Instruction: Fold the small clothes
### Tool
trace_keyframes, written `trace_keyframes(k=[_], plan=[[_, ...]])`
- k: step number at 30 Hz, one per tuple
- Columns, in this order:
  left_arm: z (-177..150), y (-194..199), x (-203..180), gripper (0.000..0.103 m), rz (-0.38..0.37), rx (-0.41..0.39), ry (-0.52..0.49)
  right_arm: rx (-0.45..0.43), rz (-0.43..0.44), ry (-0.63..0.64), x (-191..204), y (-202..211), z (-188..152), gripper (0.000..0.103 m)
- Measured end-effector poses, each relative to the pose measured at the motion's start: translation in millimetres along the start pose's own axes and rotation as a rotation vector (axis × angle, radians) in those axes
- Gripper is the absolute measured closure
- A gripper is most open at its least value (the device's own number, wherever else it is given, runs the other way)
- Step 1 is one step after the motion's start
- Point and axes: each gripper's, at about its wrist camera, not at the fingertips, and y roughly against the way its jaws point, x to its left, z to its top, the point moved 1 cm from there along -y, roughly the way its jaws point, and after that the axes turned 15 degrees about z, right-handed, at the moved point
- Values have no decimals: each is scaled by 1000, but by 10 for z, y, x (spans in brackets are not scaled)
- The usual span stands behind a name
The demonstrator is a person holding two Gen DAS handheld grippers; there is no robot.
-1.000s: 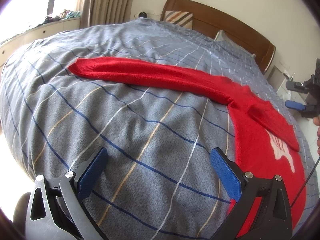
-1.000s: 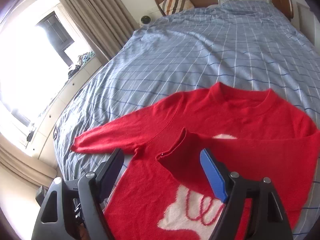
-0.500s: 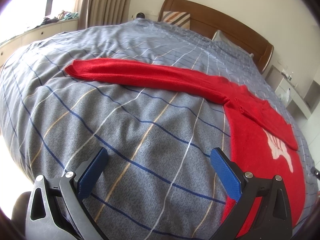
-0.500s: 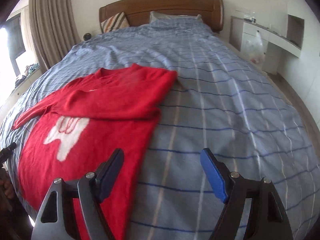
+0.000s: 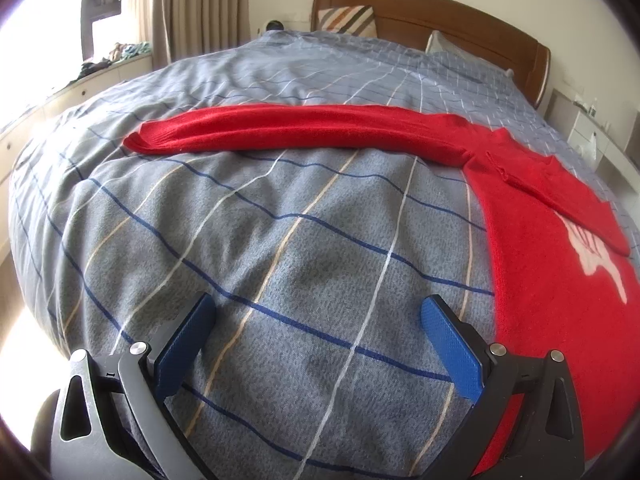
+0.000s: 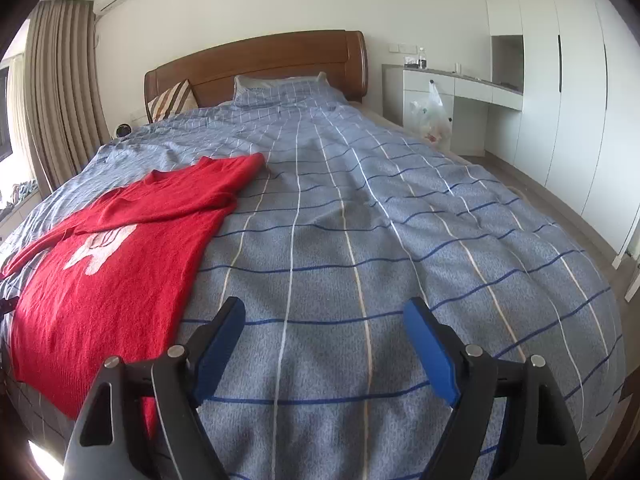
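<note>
Nearest me, my right hand-held gripper point(image 6: 324, 344) hangs over bare duvet point(image 6: 360, 240) with its jaws opening and nothing between the blue pads. A second ago it was right above the red sweater point(image 6: 120, 264), over the sleeve folded across the chest; now it has swung clear, and the sweater lies off at about ten o'clock in its view. I take that to mean the right-side fold is set down and let go, so that half of the job looks done.

My left hand-held gripper point(image 5: 320, 344) is wide apart too, empty, over the duvet with the sweater's body at about three o'clock. It has hardly shifted.

Farther out, from eleven towards one o'clock, the other sleeve point(image 5: 288, 130) lies stretched flat and unfolded. I judge it comes next. Beyond stands the wooden headboard point(image 5: 424, 16).
</note>
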Motion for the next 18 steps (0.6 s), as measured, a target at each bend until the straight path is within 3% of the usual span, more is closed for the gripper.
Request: trace_keyframes(k=[7, 18], plan=[[-70, -13, -67, 0, 40, -21, -46, 22, 20, -4, -12, -136, -30, 20], [-81, -9, -67, 0, 42, -23, -46, 26, 11, -26, -59, -130, -54, 20]])
